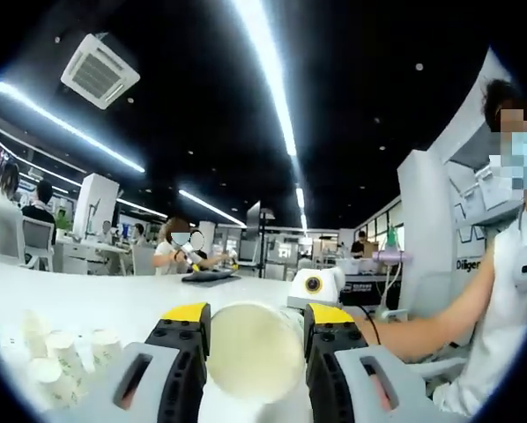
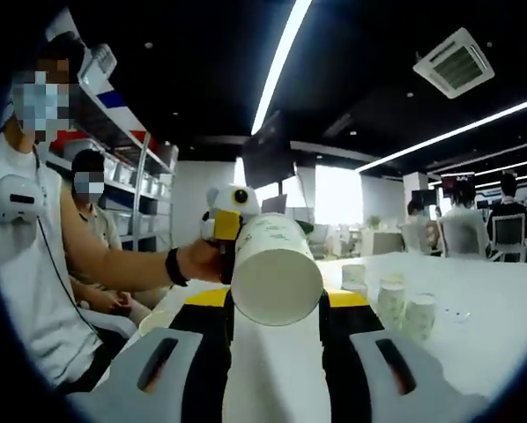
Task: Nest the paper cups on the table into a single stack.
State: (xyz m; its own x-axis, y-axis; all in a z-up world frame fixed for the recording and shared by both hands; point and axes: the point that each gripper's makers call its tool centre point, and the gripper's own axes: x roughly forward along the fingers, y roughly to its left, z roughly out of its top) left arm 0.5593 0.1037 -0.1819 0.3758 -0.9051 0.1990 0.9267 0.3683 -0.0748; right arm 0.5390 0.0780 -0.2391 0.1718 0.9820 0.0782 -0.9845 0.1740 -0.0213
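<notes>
1. A paper cup (image 1: 253,348) is held tight between the jaws of the left gripper (image 1: 256,330), open mouth facing back.
2. Another cup (image 2: 275,269) is squeezed between the jaws of the right gripper (image 2: 277,304), bottom facing back.
3. If the cups are pushed together crooked, a rim could be bent.
4. Loose cups (image 1: 61,352) are seen left of the left gripper; the right gripper view has some (image 2: 396,304) to its right.

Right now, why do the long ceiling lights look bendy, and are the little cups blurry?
In the left gripper view the fisheye lens bows the ceiling light strips into curves, and the small paper cups near the picture's edge look soft and washed out. In the right gripper view the light strip glares white, while the held cup looks fairly sharp.
</notes>
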